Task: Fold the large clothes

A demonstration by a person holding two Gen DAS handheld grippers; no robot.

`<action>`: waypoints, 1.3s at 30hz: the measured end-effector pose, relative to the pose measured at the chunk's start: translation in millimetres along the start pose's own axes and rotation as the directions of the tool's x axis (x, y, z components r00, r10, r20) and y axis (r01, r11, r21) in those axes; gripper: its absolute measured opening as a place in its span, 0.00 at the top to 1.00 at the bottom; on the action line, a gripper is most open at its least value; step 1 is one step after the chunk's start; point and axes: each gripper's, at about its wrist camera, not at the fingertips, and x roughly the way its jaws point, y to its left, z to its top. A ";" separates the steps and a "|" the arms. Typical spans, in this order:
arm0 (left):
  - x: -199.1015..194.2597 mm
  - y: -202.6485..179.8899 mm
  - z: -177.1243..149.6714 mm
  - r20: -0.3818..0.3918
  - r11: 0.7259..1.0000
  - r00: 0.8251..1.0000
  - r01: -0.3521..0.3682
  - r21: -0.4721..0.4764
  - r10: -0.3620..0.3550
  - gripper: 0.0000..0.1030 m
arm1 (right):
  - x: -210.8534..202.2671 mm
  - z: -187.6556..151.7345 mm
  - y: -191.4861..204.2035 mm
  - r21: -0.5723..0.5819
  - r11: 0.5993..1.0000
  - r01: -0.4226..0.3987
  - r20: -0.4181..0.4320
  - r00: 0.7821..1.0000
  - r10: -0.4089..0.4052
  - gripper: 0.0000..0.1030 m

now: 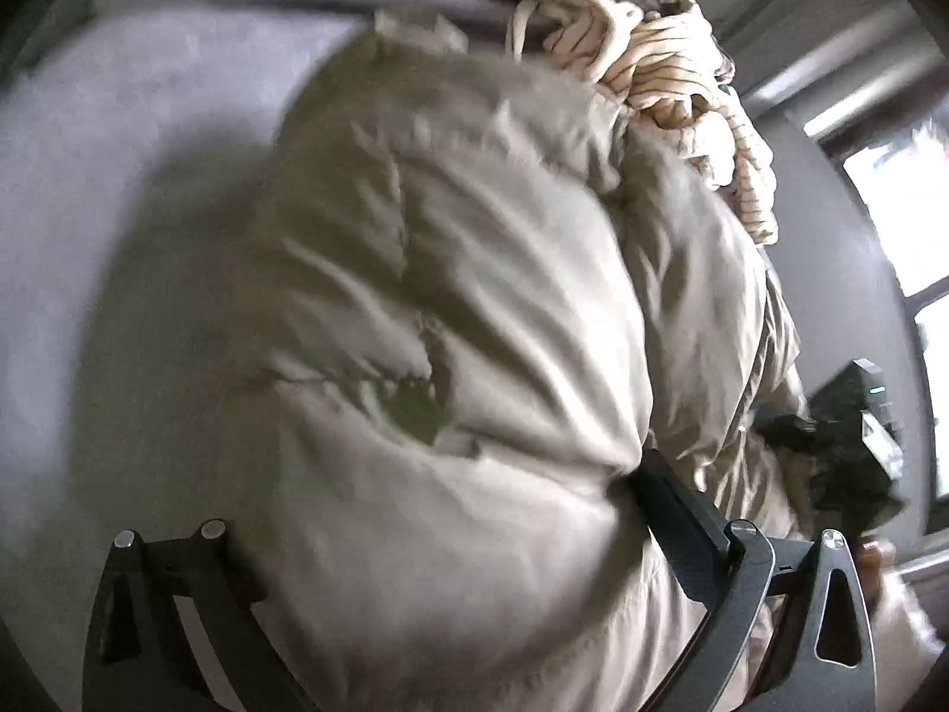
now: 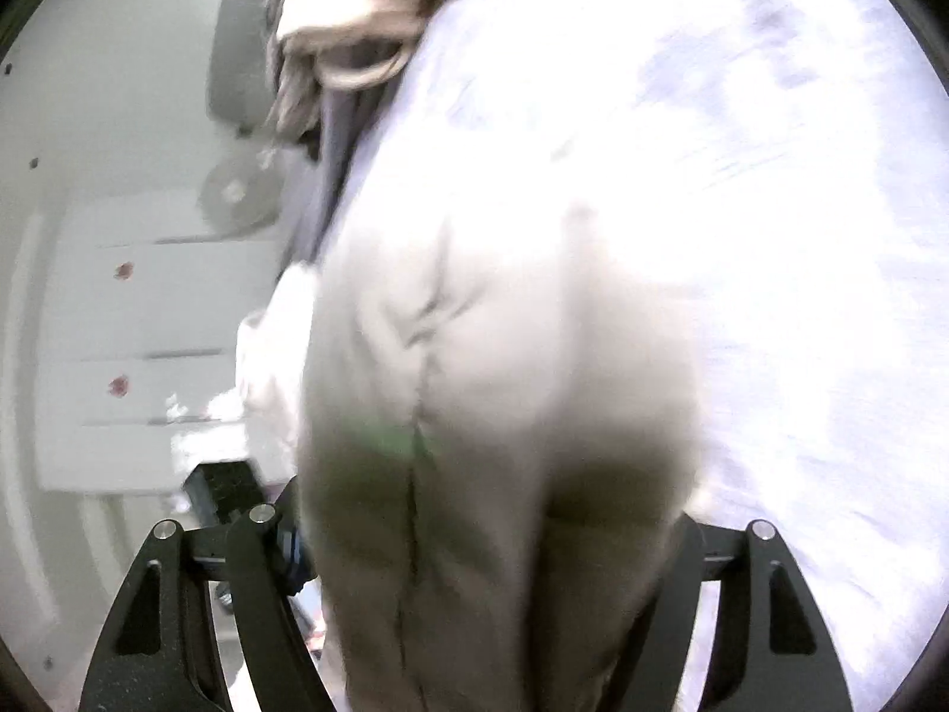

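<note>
My L gripper (image 1: 451,540) and R gripper (image 2: 474,534) each have a fat bunch of the beige puffy jacket (image 1: 474,296) filling wide-set jaws; looks clamped both sides, tho blur hides the pads. Jacket hangs from both over the grey bed (image 1: 118,207), w/ a striped garment (image 1: 682,77) heaped just beyond. To fold well: keep both grips level, lay it flat, don't drag the heap.

Home bedroom: lilac bedsheet (image 2: 771,178), white drawer unit (image 2: 148,308) with knobs, clothes pile (image 1: 652,59), window (image 1: 901,207).
</note>
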 end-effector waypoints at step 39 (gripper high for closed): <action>-34.8 -59.0 14.1 0.128 0.931 0.941 -0.331 0.154 0.313 0.09 | -24.8 -79.4 35.3 -0.344 0.803 0.487 0.177 0.873 -0.454 0.92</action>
